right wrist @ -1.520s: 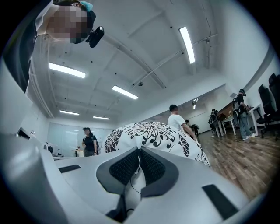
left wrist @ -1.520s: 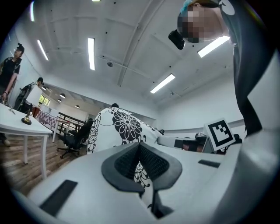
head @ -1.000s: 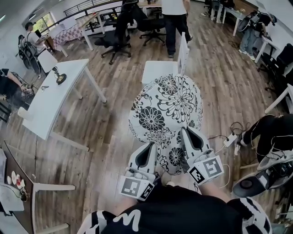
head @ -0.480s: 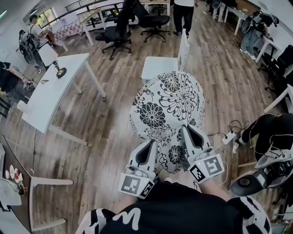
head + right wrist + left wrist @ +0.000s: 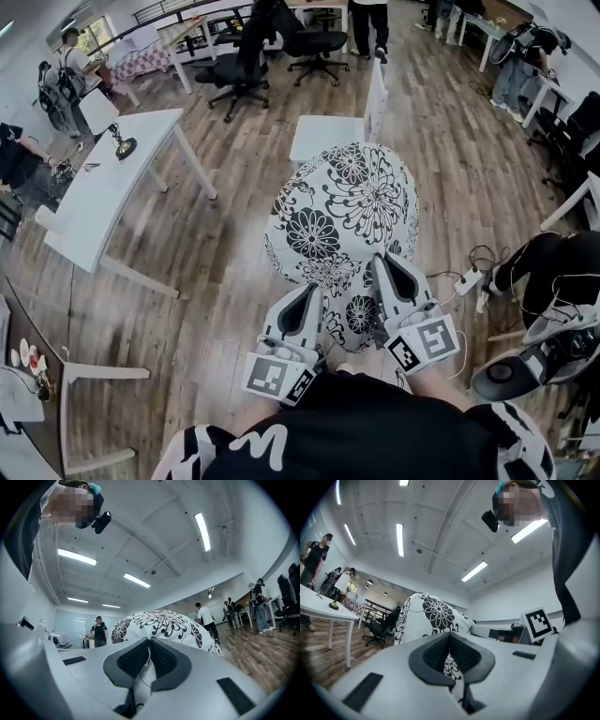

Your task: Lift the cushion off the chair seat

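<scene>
The round black-and-white flowered cushion [image 5: 342,216] is held up in the air in front of the person, over the wooden floor [image 5: 225,272] and just short of the white chair [image 5: 328,139]. In the head view its far edge overlaps the near edge of the bare seat. The left gripper [image 5: 307,298] has the cushion's near edge on the left, and the right gripper [image 5: 384,270] has it just beside, on the right. In the left gripper view the jaws are pinched together on a fold of the printed fabric, with the cushion [image 5: 433,616] swelling up behind the left gripper [image 5: 450,641]. The right gripper view shows the same: jaws of the right gripper [image 5: 150,645] closed tight on the fabric, the cushion [image 5: 161,620] domed beyond them. A white worktop [image 5: 98,202] stands well apart to the left, and black office chairs [image 5: 242,75] stand farther back.
</scene>
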